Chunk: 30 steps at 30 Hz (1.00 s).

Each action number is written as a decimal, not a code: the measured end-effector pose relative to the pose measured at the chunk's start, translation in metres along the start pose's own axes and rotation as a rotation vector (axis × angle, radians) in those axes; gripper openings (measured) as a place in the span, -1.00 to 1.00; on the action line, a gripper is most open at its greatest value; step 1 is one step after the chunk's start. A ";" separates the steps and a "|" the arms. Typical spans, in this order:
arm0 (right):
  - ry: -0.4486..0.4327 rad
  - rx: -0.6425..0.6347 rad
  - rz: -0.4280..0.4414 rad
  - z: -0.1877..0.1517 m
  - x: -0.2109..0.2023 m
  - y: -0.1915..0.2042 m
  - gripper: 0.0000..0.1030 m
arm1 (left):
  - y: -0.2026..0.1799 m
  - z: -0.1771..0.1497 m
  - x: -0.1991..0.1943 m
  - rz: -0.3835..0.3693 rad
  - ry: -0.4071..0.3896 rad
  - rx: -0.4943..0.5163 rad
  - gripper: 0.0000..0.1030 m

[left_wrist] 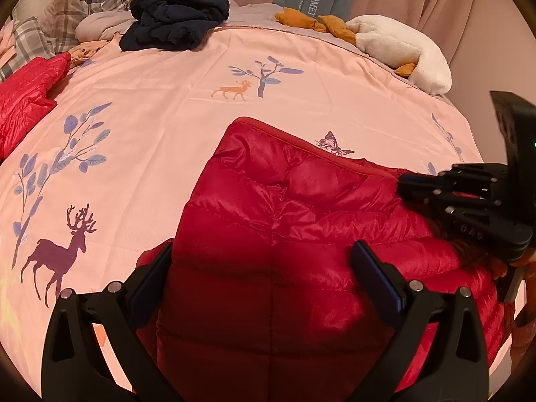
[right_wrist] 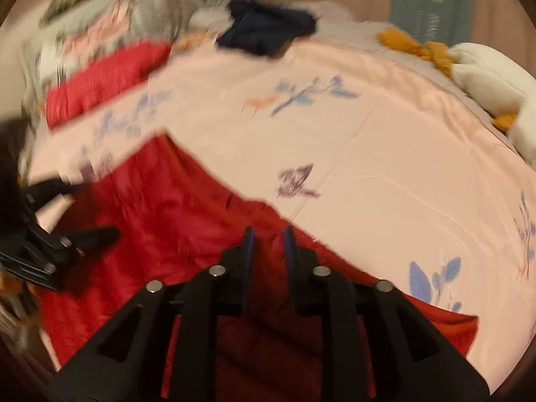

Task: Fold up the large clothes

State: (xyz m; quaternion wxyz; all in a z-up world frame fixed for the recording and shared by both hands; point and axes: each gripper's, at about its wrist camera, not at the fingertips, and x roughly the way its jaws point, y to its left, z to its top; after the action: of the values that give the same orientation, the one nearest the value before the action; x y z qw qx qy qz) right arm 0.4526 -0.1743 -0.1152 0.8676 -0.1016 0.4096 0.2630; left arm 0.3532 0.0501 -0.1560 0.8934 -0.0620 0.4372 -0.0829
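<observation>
A red quilted down jacket (left_wrist: 284, 217) lies on the pink bedspread (left_wrist: 167, 117) close in front of me. My left gripper (left_wrist: 264, 268) hovers over its near part, open wide, with one finger at each side of the folded panel. From the right, my right gripper (left_wrist: 403, 181) meets the jacket's far edge. In the blurred right wrist view my right gripper (right_wrist: 269, 241) shows only a narrow gap, pinching the jacket (right_wrist: 174, 221) at its edge. The left gripper's fingers (right_wrist: 97, 234) show at the left of that view.
Another red garment (left_wrist: 26, 100) lies at the left edge of the bed. A dark navy garment (left_wrist: 174, 16) is heaped at the back beside plaid pillows (left_wrist: 83, 3). A white fleece with mustard pieces (left_wrist: 395, 43) sits at the back right. Curtains hang behind.
</observation>
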 end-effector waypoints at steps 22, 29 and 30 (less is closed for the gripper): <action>0.084 0.228 0.027 -0.017 0.035 -0.027 -0.50 | -0.059 0.029 -0.032 -0.086 -0.143 0.079 0.97; -0.073 0.252 -0.062 -0.034 -0.039 -0.041 -0.25 | -0.067 0.031 -0.009 -0.228 -0.027 0.034 0.97; -0.064 0.234 -0.066 -0.039 -0.045 -0.039 -0.21 | -0.068 0.030 -0.008 -0.242 -0.014 0.042 0.97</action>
State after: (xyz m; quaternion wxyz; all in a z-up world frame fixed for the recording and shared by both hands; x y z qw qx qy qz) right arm 0.4247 -0.2390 -0.1077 0.8942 -0.0045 0.4063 0.1880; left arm 0.3655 -0.0141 -0.1189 0.8811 -0.0962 0.4183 -0.1987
